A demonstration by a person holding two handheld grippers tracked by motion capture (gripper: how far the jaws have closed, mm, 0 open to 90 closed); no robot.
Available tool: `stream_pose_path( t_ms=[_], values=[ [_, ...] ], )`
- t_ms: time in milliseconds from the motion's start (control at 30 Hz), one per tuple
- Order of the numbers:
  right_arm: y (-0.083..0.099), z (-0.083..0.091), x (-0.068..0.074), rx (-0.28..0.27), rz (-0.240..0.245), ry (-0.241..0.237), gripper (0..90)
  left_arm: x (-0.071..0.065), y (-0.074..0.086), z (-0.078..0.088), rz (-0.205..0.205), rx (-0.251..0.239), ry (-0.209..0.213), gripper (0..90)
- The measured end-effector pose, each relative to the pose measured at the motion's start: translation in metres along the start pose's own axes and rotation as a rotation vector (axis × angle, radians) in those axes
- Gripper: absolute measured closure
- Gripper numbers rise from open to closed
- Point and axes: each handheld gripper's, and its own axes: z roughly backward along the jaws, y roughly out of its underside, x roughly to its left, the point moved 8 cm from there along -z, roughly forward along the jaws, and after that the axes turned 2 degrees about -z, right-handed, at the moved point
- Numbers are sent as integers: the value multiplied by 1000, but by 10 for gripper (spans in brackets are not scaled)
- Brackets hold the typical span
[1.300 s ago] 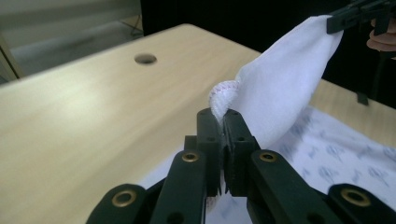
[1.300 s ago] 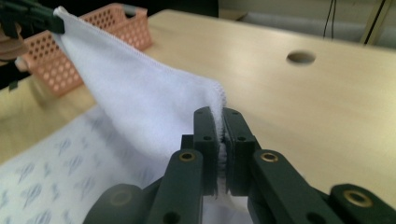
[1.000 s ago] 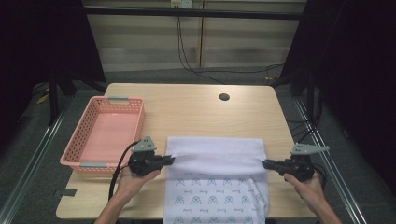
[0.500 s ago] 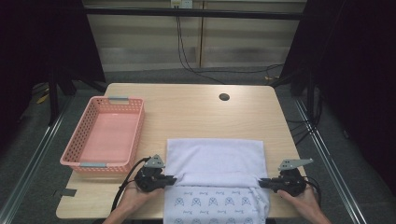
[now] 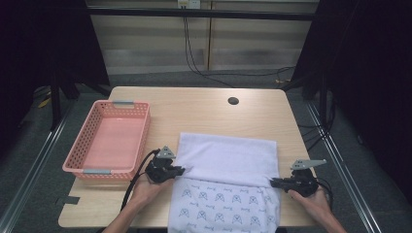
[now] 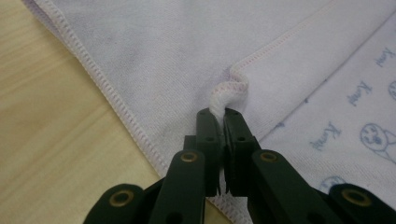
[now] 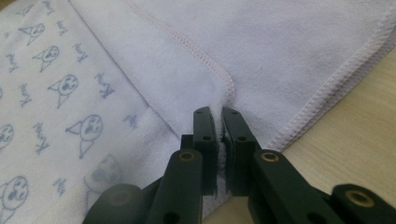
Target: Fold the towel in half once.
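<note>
Pale wood surface [image 5: 204,116] carried a towel [image 5: 226,160], its plain top layer now drawn nearer the person than a second before, covering more print. Left gripper [image 5: 180,170] and right gripper [image 5: 273,182] each had jaws pinching a hemmed corner, fold nearly laid; a pink basket [image 5: 85,165] sat beyond the left jaws.

Claw: the left claw [image 6: 219,114] is pinching a bunched corner of the towel's hem, jaws pressing together on it
Towel: the white towel [image 6: 177,51] is lying folded, its plain layer overlapping the printed side at right; a stitched edge is running diagonally
Bench: the wooden bench [image 6: 42,140] is showing at left
</note>
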Motion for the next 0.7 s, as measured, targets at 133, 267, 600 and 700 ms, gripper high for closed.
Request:
stream_pose_path(
  t_ms=[133,267,600,700],
  values=[
    [-5,-3,-6,-6,-8,15,854,8,-5,-4,8,-3,-8,866],
    [-13,-8,-14,-14,-17,27,854,17,-11,-9,31,-22,-24,866],
    [-40,-24,-44,-36,-40,67,854,45,-32,-23,55,9,-88,865],
    [-47,-29,-49,-34,-43,83,853,53,-37,-27,70,5,-107,865]
  ],
)
